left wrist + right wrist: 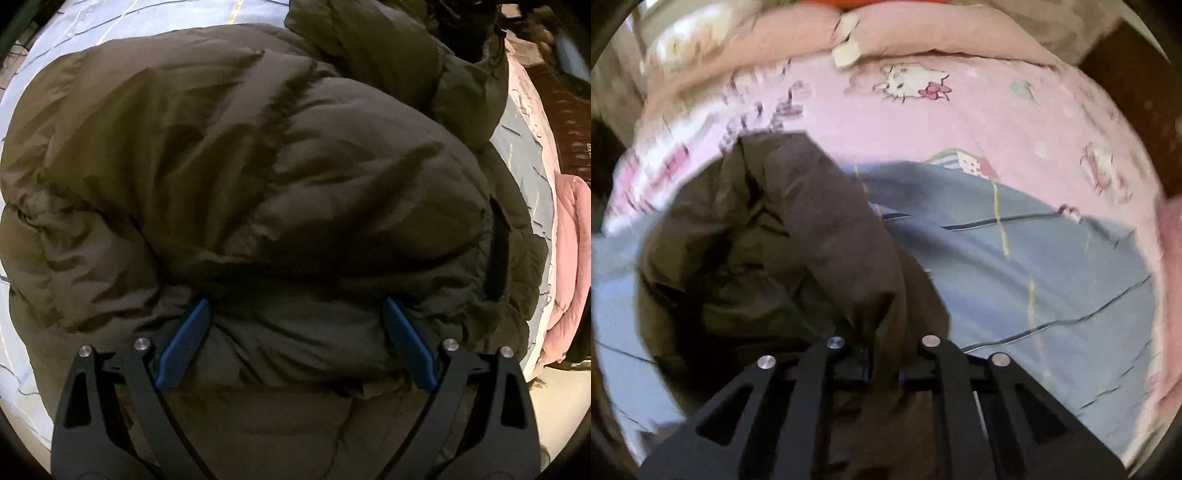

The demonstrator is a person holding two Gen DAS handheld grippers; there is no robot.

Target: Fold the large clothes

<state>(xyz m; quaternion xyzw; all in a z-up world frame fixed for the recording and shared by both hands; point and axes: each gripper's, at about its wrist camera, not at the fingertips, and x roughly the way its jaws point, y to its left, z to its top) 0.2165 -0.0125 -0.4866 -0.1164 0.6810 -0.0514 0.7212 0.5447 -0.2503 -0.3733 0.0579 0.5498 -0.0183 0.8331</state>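
A big olive-brown puffer jacket lies bunched on a light blue bed sheet. My left gripper is open, its blue pads spread wide and pressed against a fold of the jacket. In the right wrist view my right gripper is shut on a part of the jacket, which hangs and bunches in front of the fingers. The fingertips are hidden by the fabric.
A pink cartoon-print quilt lies beyond the blue sheet. A pink blanket hangs at the bed's right edge. A dark wooden headboard shows at the far right.
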